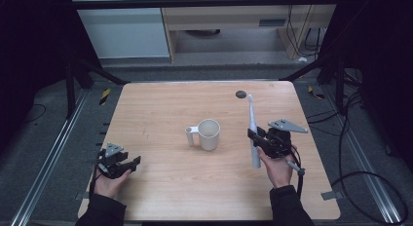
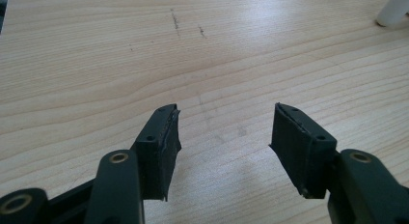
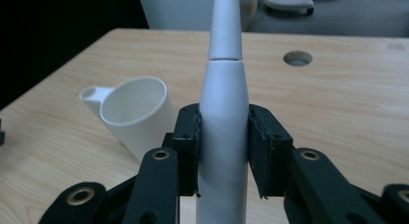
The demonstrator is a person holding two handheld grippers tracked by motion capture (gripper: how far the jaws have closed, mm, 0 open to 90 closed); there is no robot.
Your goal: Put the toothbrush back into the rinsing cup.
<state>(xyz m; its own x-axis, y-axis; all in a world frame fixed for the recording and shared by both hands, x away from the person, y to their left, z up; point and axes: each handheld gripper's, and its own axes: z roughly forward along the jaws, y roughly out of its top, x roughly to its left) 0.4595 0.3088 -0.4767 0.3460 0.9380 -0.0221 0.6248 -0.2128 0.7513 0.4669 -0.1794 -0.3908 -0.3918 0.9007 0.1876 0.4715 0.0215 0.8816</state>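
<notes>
A white electric toothbrush (image 1: 253,131) stands nearly upright at the right of the table, held by its handle in my right gripper (image 1: 256,140), which is shut on it. In the right gripper view both jaws press the toothbrush (image 3: 223,118) body and its neck runs out of the top of the frame. A white cup (image 1: 208,134) with a side handle stands at the table's middle, left of the toothbrush; in the right gripper view the cup (image 3: 135,113) shows tilted. My left gripper (image 1: 127,163) rests low at the front left, open with nothing between its jaws (image 2: 224,132).
The wooden table (image 1: 160,104) has a round dark hole (image 1: 240,94) near its far edge, just behind the toothbrush tip. Cables lie on the floor at the right. Metal rails run along both sides of the table.
</notes>
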